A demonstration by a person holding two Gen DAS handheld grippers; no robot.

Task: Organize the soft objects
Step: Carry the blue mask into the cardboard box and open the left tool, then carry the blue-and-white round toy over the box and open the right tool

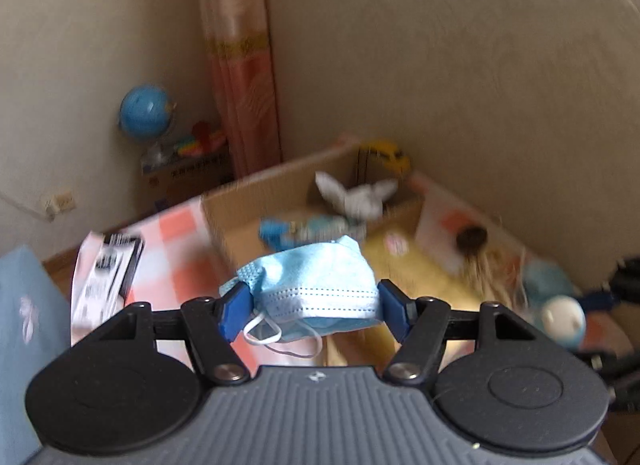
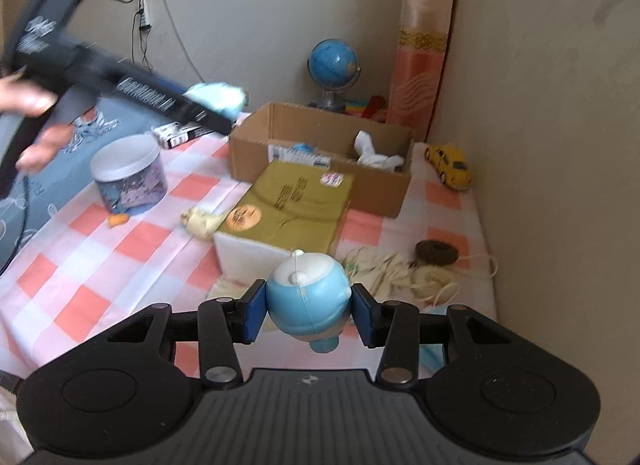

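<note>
Two claws: each carries one soft item, lifted clear of checked cloth (image 2: 100, 257).
L claw (image 1: 312, 305): clenched on crumpled blue face mask (image 1: 316, 285), ear loops dangling below pads.
R claw (image 2: 308, 305): squeezing round blue-white toy (image 2: 306, 297) betw. pads.
Cardboard box (image 2: 320, 185): open, ahead of both claws; prob. the drop spot, w/ white cloth (image 2: 372, 153) already inside.

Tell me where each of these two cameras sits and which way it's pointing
Left wrist: on the left hand-held gripper, looking down along its fingers at the blue face mask it pinches.
Right wrist: on the right hand-held gripper, looking down at the blue-and-white toy it grips; the person's hand shows upper left.
Shared: cardboard box, globe, yellow toy car.
</note>
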